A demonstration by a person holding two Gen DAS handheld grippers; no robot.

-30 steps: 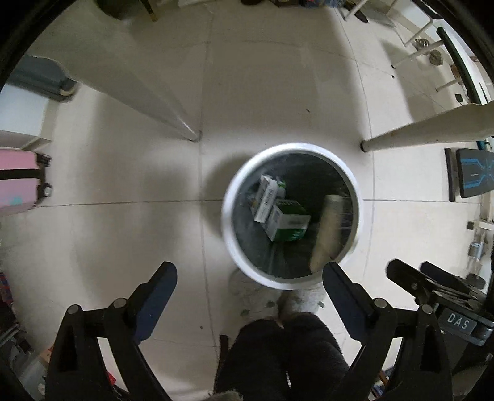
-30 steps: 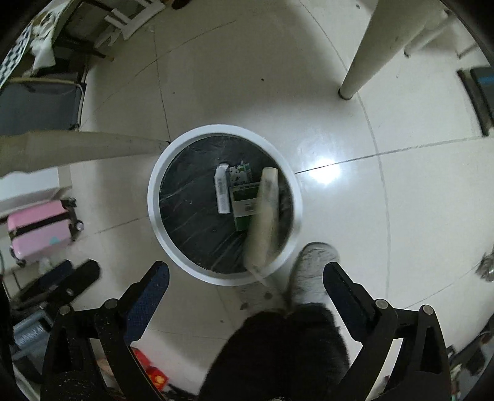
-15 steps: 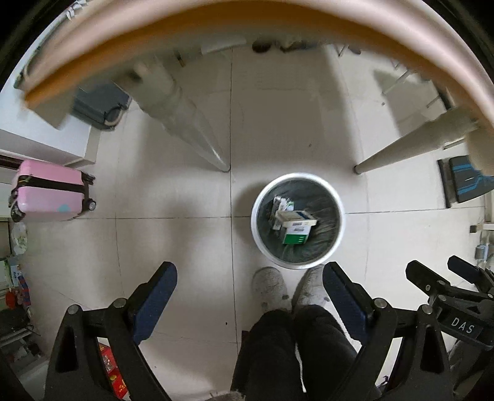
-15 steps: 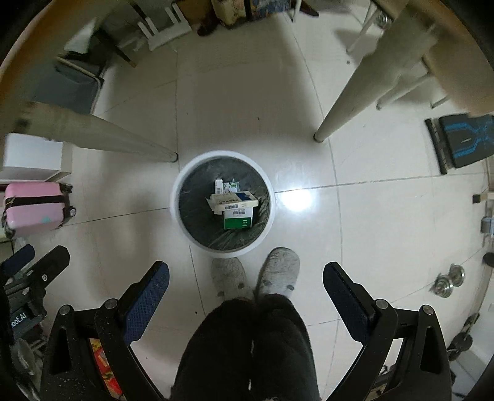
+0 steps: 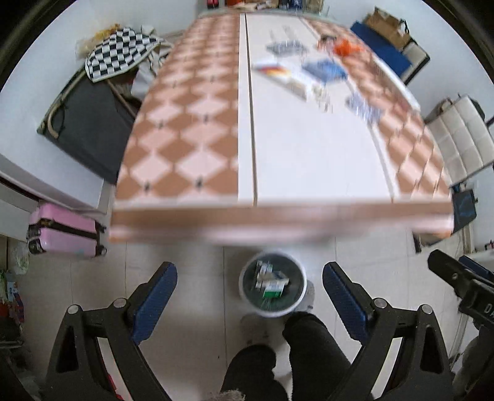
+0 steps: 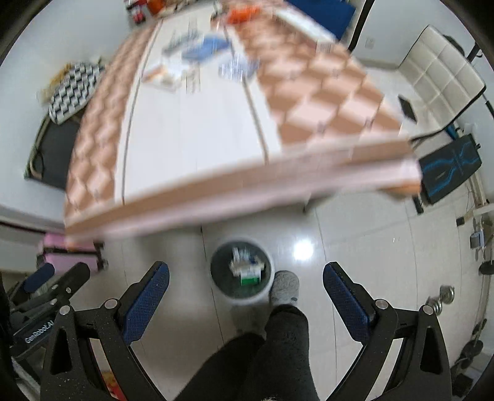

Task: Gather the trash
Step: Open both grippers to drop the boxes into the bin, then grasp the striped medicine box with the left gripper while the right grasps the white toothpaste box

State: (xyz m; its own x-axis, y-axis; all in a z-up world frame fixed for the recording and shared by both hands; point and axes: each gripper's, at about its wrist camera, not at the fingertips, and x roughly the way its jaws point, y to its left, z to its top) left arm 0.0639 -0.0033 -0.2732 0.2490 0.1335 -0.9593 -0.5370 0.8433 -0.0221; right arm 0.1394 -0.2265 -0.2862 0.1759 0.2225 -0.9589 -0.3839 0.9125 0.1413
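A round white trash bin (image 5: pixel 299 296) (image 6: pixel 267 288) with a dark liner stands on the floor below the table's near edge, with green-and-white boxes (image 5: pixel 271 288) (image 6: pixel 248 273) inside. My left gripper (image 5: pixel 249 300) is open and empty, high above the bin. My right gripper (image 6: pixel 246 294) is also open and holds nothing. On the far part of the checkered table (image 5: pixel 185 123) (image 6: pixel 324 92) lie blurred pieces of trash: blue wrappers (image 5: pixel 324 69) (image 6: pixel 203 46), an orange piece (image 5: pixel 345 46) (image 6: pixel 244 14) and white packets (image 5: pixel 271 69).
A person's dark-trousered legs (image 5: pixel 296 345) (image 6: pixel 278 345) and grey slippers (image 6: pixel 285 288) stand by the bin. A pink suitcase (image 5: pixel 64 229) sits left, a white chair (image 5: pixel 460 135) (image 6: pixel 438 74) right, a black bag with a checkered cloth (image 5: pixel 120 52) at the back left.
Both grippers rose from just above the bin to above the table edge; the tabletop with its litter has come into view and the bin looks much smaller. Both stayed open.
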